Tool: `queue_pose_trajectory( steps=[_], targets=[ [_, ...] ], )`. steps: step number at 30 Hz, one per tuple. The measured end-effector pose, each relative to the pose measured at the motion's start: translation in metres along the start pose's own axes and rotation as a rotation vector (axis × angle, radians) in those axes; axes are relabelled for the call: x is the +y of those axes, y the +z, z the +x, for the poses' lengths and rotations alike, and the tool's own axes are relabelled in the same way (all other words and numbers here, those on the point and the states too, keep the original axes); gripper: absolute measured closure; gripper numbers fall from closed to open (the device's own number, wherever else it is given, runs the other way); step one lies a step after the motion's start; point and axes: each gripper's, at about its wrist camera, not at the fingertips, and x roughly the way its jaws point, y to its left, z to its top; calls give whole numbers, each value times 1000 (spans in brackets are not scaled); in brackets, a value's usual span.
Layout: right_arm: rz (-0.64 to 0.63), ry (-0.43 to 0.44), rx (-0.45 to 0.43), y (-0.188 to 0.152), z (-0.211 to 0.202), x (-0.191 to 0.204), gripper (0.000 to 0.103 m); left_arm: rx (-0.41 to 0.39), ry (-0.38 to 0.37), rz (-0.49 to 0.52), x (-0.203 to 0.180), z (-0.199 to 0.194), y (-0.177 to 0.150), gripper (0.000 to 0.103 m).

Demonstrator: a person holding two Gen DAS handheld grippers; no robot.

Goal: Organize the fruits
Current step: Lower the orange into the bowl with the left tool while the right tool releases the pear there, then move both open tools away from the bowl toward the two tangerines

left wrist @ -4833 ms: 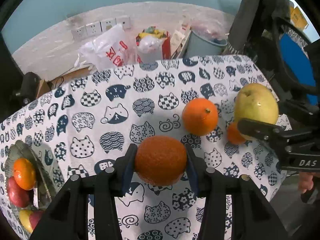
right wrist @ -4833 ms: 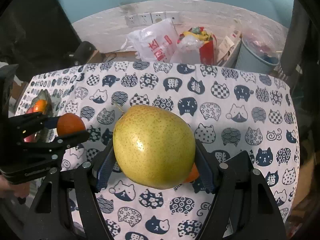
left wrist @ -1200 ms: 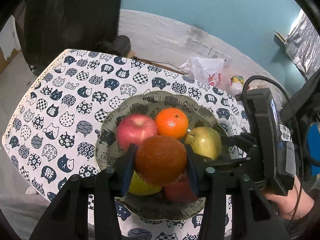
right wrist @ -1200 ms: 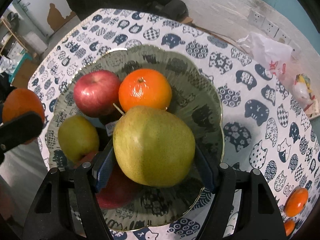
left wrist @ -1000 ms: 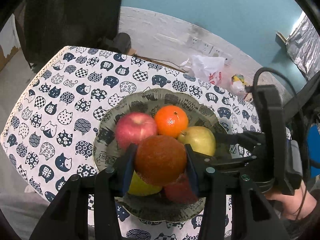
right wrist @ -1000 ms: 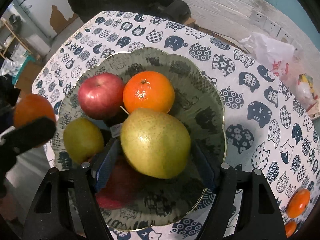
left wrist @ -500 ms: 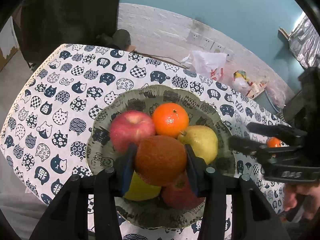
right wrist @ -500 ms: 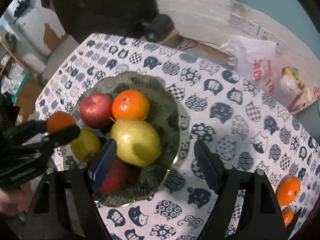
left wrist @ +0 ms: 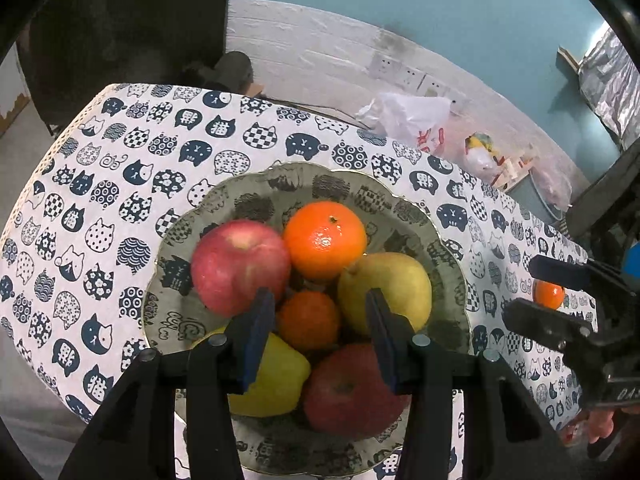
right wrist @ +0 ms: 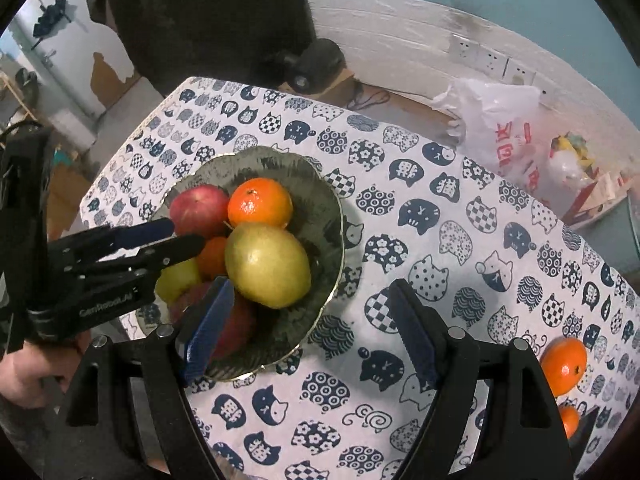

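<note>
Bowl [left wrist: 448,264] holds apples, pears, oranges (heaped).

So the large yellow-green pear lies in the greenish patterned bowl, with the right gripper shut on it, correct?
Not quite: the right gripper is open and empty, as the right wrist view shows. The large yellow-green pear does lie in the greenish patterned bowl.

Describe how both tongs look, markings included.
Left tongs and right tongs match. Both have black plastic bodies with round bolt heads and two flat fingers lined with ribbed blue pads. White side lettering reads GenRobot.AI on the left. On the right, only DAS is visible.
</note>
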Motion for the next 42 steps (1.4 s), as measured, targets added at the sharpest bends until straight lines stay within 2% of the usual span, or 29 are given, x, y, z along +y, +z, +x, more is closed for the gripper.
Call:
queue_pose_trajectory(
  steps=[3, 7, 10, 13, 17, 21, 29, 36, 42],
  targets=[
    [-1, -16, 2, -3, -3, -2, 23, 2, 7, 9, -5, -1, -1, 53],
    [-1, -40, -7, -8, -14, -8, 23, -8, 15, 29, -15, -5, -2, 42],
    [3, -55, -18, -11, -24, -13, 23, -8, 6, 43, -24, -7, -3, 40],
    [17, -72, -37, -15, -38, -21, 23, -3, 2, 69, -38, -8, -5, 34],
    [35, -95, -69, -21, -59, -34, 20, 4, -13, 98, -57, -11, -8, 34],
    [42, -129, -91, -28, -74, -47, 19, -7, -17, 133, -81, -14, -9, 27],
    [94, -177, -107, -53, -97, -81, 19, 13, -36, 236, -135, -7, -15, 27],
    [174, -215, -88, -79, -106, -124, 18, 36, -60, 324, -185, 3, -23, 27],
    [232, -240, -74, -103, -110, -158, 18, 55, -76, 369, -213, 10, -30, 27]
  ],
)
